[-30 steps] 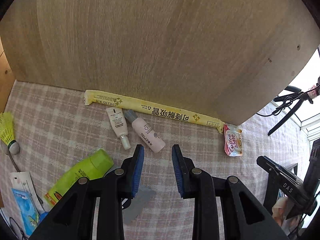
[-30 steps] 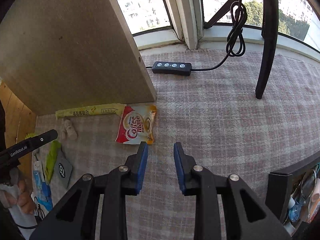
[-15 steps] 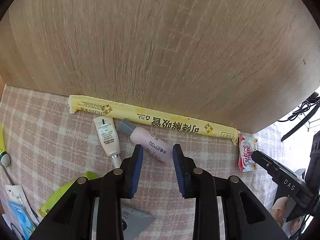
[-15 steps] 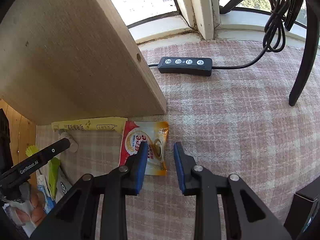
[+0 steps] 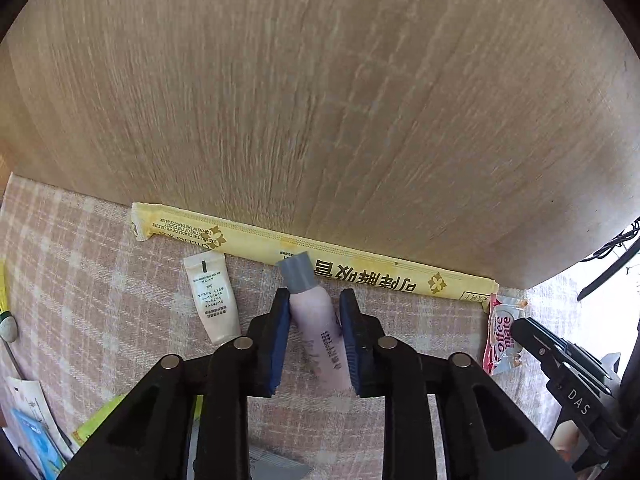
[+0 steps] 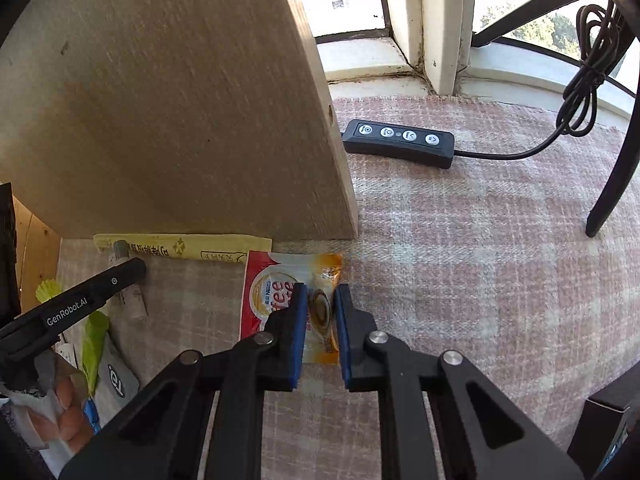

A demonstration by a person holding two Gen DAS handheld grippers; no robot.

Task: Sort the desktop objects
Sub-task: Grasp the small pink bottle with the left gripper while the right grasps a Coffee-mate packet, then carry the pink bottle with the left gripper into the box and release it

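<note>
Both grippers are closing after dropping onto their targets: the left gripper (image 5: 314, 312) is pinching the pink bottle (image 5: 316, 332) by the yellow packet (image 5: 320, 260); the right gripper (image 6: 321, 312) is squeezing the creamer sachet (image 6: 276, 288) on the desk (image 6: 460, 240), so both lifts look imminent.

A wooden panel (image 5: 320, 100) is blocking the way just behind the yellow sleeve (image 5: 312, 260). To its right, checked counter (image 6: 480, 260) is lying open up to the black remote (image 6: 400, 142).

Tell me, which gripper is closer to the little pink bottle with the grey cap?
Left. The left gripper is closing with the pink bottle between its pads; the right gripper is off beside it, closing around the coffee creamer packet.
</note>
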